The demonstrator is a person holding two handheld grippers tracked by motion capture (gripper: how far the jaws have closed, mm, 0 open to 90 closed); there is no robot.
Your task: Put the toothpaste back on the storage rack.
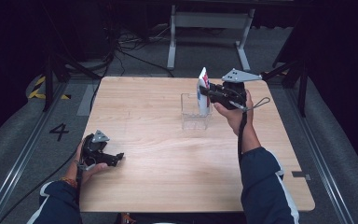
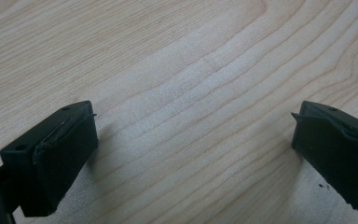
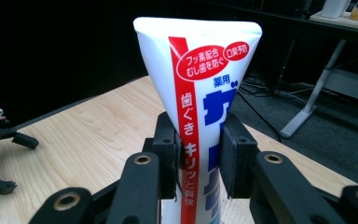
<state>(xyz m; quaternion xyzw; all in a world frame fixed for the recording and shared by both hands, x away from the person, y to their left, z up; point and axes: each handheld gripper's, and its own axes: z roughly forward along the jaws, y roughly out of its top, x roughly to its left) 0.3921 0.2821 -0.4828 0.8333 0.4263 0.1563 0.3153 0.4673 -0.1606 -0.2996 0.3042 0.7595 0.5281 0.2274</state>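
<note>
The right gripper [image 1: 208, 93] has its jaws clamped on a white toothpaste tube with a red stripe and blue lettering [image 3: 198, 93], holding it upright, crimped end up, in a clear plastic box [image 1: 195, 114] on the pale wooden bench [image 1: 168, 154]. The left gripper [image 1: 116, 158] rests near the bench's left edge, jaws wide apart and empty.

Bare table [image 1: 158, 154] between the left gripper [image 1: 117, 157] and the clear holder [image 1: 194, 112]: open passage. The holder, the upright toothpaste tube [image 1: 203, 91] over it and the right gripper [image 1: 208, 93] block the far right quarter
</note>
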